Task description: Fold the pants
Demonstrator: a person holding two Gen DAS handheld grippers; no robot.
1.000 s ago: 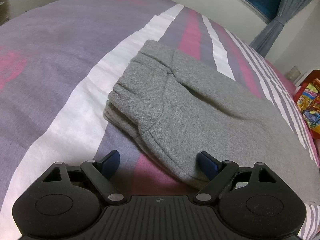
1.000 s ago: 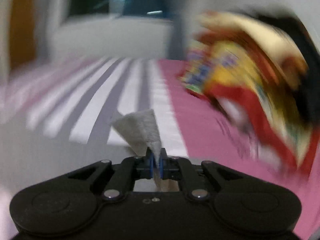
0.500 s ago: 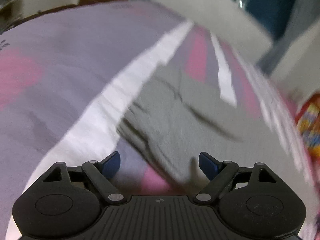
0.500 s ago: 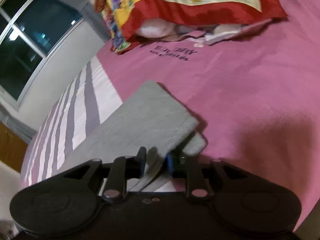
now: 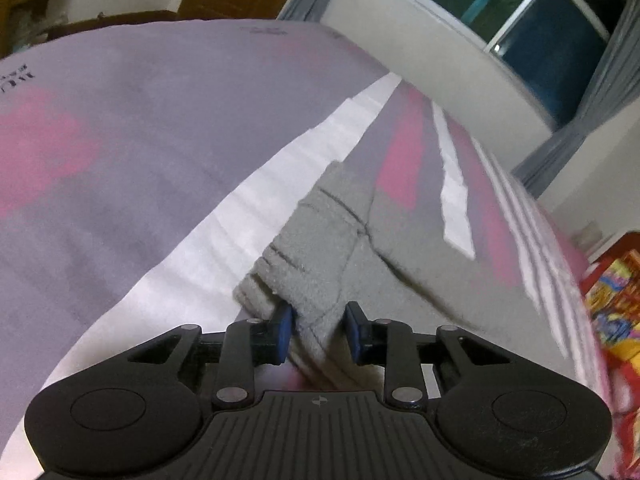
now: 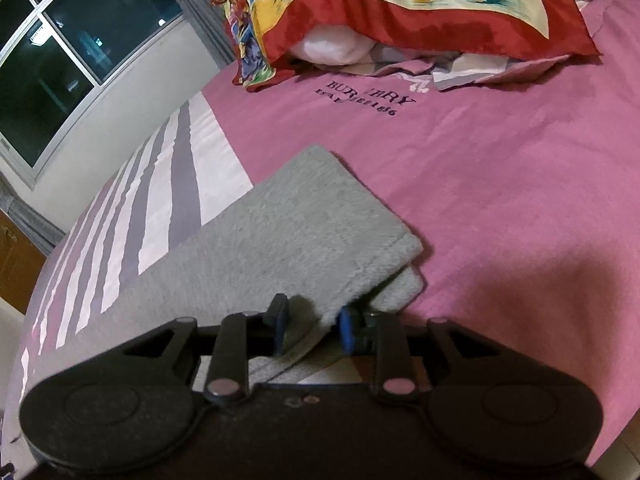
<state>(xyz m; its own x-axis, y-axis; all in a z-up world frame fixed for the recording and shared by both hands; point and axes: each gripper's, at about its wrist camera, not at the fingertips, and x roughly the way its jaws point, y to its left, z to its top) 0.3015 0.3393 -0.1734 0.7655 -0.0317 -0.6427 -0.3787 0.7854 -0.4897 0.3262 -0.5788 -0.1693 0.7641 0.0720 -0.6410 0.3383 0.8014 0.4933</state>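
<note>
In the last second the left gripper [image 5: 316, 330] has narrowed around the grey sweatpants' [image 5: 320, 264] waistband between its pads, not yet clamped, while the right gripper [image 6: 310, 326] has parted, leaving the leg cuffs [image 6: 360, 248] flat ahead: next fold starting

Pants [image 5: 316, 256] right side motion-blurred | pillow [image 6: 400, 4] cut by top edge | bedsheet print [image 6: 366, 98] partly illegible

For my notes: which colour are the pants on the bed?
Plain grey pants, clearest in the right wrist view.
</note>
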